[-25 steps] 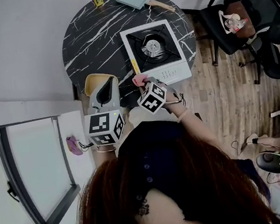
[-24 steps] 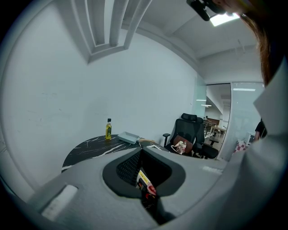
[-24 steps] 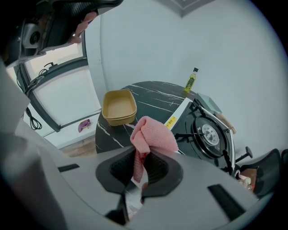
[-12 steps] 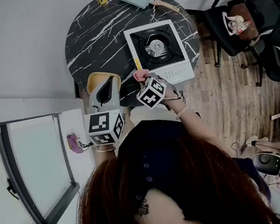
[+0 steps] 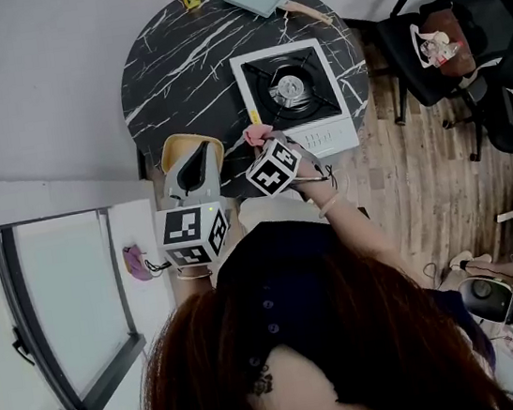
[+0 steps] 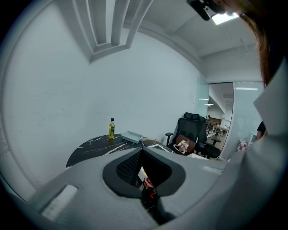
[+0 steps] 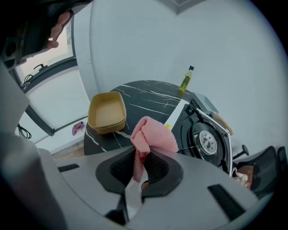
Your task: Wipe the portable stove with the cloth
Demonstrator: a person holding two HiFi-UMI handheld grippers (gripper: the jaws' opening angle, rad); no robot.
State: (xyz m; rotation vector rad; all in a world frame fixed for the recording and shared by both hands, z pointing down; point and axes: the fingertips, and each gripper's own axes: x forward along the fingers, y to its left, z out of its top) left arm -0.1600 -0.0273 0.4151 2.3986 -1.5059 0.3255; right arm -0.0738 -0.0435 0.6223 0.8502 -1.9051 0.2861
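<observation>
Fingers (image 7: 158,168) of the right gripper (image 7: 143,158) clamp the pink cloth (image 7: 154,134) at the head view's centre, beside the lower-left corner of the portable stove (image 5: 294,99) on the marble counter (image 5: 175,64). The left gripper (image 6: 142,152), at lower left, is closed and empty.

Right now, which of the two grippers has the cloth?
The right gripper: its jaws pinch the pink cloth near the stove. The left gripper is shut on nothing.
</observation>
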